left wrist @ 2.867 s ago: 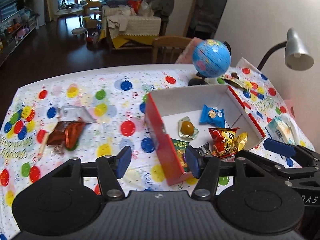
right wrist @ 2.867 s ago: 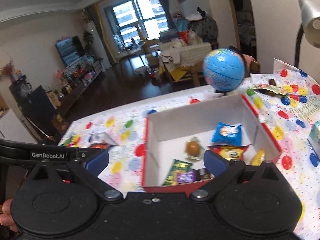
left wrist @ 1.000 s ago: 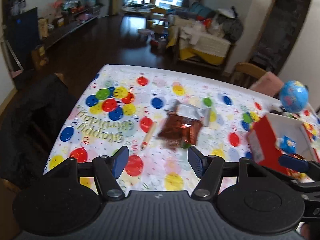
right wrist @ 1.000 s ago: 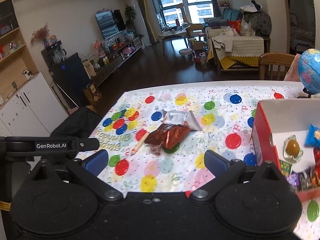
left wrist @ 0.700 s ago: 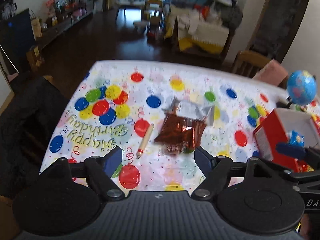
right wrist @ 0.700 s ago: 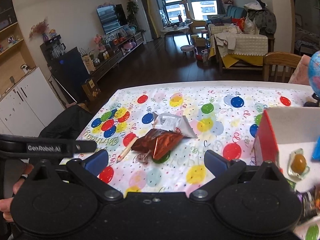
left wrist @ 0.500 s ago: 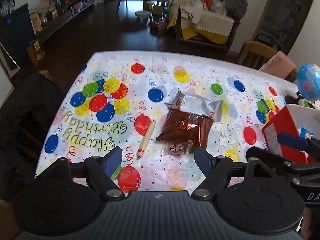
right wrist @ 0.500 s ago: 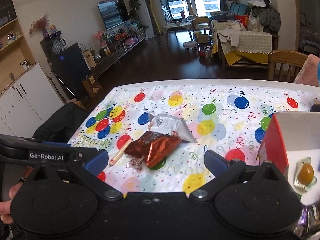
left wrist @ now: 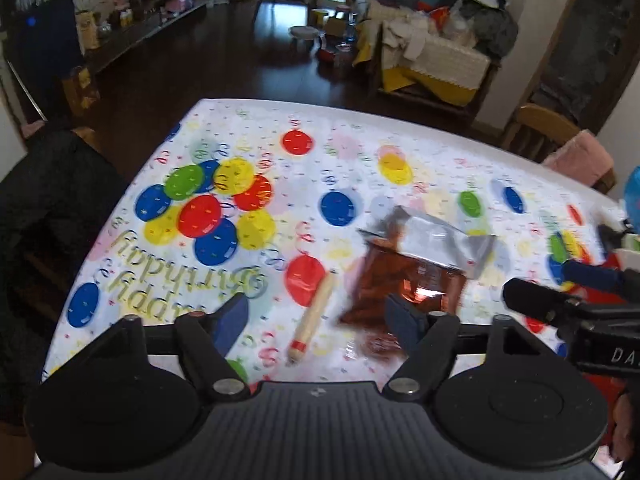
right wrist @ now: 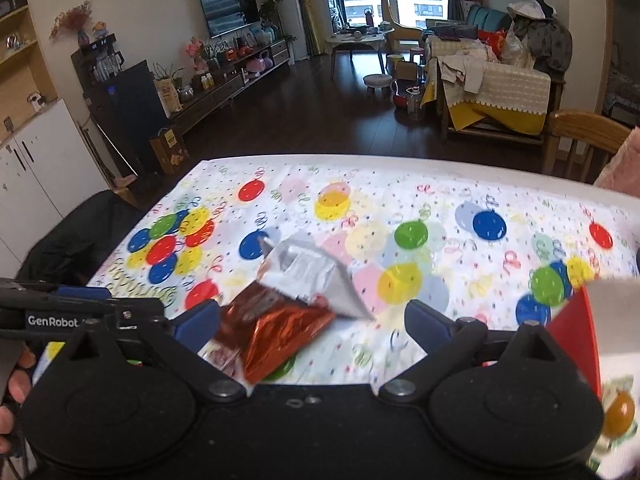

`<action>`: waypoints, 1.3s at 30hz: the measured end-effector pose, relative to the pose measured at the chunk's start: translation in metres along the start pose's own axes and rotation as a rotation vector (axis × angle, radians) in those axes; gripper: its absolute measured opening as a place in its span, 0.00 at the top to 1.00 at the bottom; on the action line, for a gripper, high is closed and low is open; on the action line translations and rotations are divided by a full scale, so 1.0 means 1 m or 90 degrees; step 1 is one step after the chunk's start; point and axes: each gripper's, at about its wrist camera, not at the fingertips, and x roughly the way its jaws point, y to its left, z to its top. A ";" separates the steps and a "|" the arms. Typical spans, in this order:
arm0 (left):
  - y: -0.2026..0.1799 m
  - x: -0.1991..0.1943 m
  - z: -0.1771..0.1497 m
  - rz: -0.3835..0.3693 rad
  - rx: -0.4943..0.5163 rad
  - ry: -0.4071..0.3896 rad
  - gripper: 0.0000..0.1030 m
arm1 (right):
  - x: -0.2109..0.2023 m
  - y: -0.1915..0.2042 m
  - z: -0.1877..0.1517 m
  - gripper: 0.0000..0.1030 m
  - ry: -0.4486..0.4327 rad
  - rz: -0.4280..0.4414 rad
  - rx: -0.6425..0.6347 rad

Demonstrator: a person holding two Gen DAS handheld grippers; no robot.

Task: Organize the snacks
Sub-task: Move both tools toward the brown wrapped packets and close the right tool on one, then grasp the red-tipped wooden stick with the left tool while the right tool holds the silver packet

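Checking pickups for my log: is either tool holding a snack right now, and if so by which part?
Nothing is held. Left tool and right tool both stand open above the tablecloth, with the red foil packet and silver packet lying untouched.

The tablecloth point(left wrist: 360, 152) looks like thin, smooth plastic sheet with a faint sheen. The red packet point(right wrist: 280, 332) is glossy, crinkled foil; the silver packet point(right wrist: 312, 276) is duller metallic foil, creased. The stick snack point(left wrist: 312, 320) has a matt, tan surface. The box point(right wrist: 576, 332) looks like smooth card. Both the left gripper point(left wrist: 316, 318) and right gripper point(right wrist: 312, 326) are matt black plastic with blue pads point(left wrist: 232, 320).
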 end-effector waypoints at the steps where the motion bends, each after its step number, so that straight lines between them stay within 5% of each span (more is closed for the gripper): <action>1: 0.001 0.005 0.002 0.004 -0.004 0.009 0.37 | 0.004 0.000 0.002 0.07 0.002 -0.002 -0.006; 4: 0.003 0.021 0.005 0.012 -0.008 0.041 0.52 | 0.017 -0.002 0.009 0.08 0.004 -0.012 -0.018; 11: 0.013 0.048 0.004 -0.041 -0.054 0.112 0.64 | 0.049 -0.010 0.021 0.14 0.027 -0.025 -0.019; 18: 0.012 0.057 0.004 -0.076 -0.060 0.119 0.72 | 0.075 -0.012 0.020 0.26 0.056 -0.012 0.002; 28: 0.022 0.062 0.003 -0.073 -0.082 0.115 0.89 | 0.079 -0.012 0.014 0.69 0.064 0.002 0.021; 39: 0.011 0.060 0.001 -0.074 -0.042 0.118 0.93 | 0.064 -0.011 0.012 0.71 0.044 -0.012 0.026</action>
